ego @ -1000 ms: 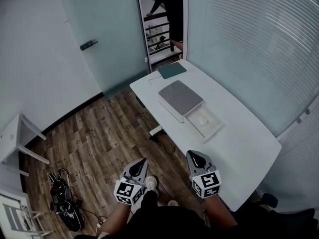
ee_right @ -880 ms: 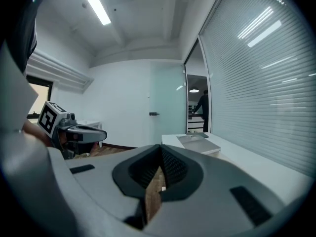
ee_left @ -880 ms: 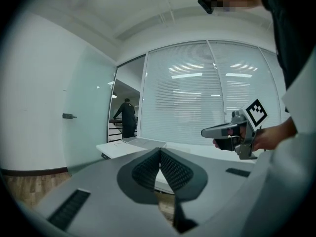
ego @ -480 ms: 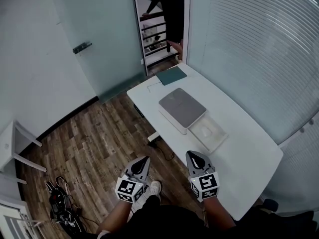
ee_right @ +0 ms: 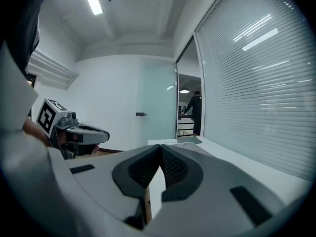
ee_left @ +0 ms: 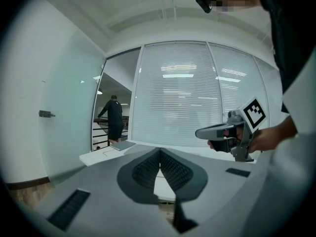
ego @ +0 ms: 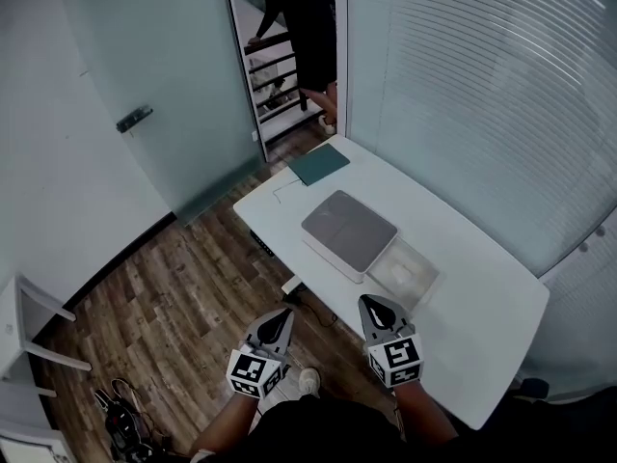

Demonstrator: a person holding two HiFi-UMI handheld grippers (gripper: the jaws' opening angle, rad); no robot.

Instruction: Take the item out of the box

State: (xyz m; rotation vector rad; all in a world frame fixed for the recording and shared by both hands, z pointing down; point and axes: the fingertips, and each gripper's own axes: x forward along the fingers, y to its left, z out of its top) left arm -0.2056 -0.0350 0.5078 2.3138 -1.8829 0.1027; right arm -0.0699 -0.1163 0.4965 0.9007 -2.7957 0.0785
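A white bench (ego: 463, 287) stands on a wood-plank floor (ego: 183, 287); on it lies a flat white box with grey lid (ego: 349, 230), a pale item (ego: 405, 270) in its open near-right end; a teal notebook (ego: 319, 164) lies farther off; the left tongs (ego: 280, 316) and right tongs (ego: 374, 305) are held nearest.

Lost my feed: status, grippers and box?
Left gripper, right gripper shut, empty, short of box. White item lies in its open tray. Nothing in the way.

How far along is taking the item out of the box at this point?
Done: the box on the table already lies open. In hand: nothing; the left gripper and right gripper are both shut and empty, held short of the box. Left: the whole removal; the pale item lies inside and has yet to be reached, gripped and lifted out.
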